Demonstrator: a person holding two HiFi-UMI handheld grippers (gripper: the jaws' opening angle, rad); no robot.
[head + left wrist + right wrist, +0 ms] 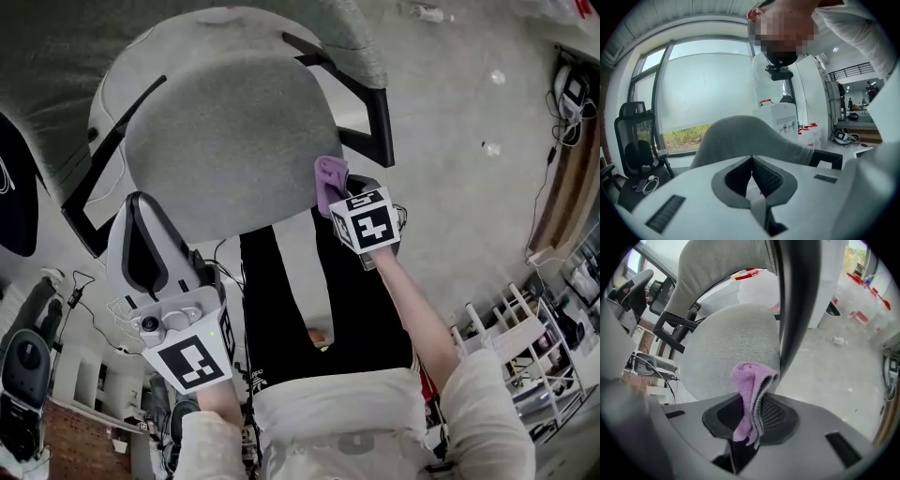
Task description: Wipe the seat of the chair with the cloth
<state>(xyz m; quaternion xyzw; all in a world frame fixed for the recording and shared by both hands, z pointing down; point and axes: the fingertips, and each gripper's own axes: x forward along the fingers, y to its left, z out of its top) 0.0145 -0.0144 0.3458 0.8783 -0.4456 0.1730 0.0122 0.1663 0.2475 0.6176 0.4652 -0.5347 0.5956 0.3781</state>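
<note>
Right gripper: it is being held at the right-hand edge of the grey chair seat, as seen in the head view, just beside the black armrest.

Its jaws are being pressed shut on the purple cloth. In the right gripper view the cloth is being gripped as a folded bundle, with the fold standing above the tips of the right gripper and a loose end hanging down between the pads. The seat is being seen directly behind the cloth. Contact between the cloth and the seat cannot be confirmed.

Left gripper: it is being held clear of the seat at the person's left, near the near edge. In the left gripper view, the jaws of the left gripper are being held fully together with nothing between them.
</note>
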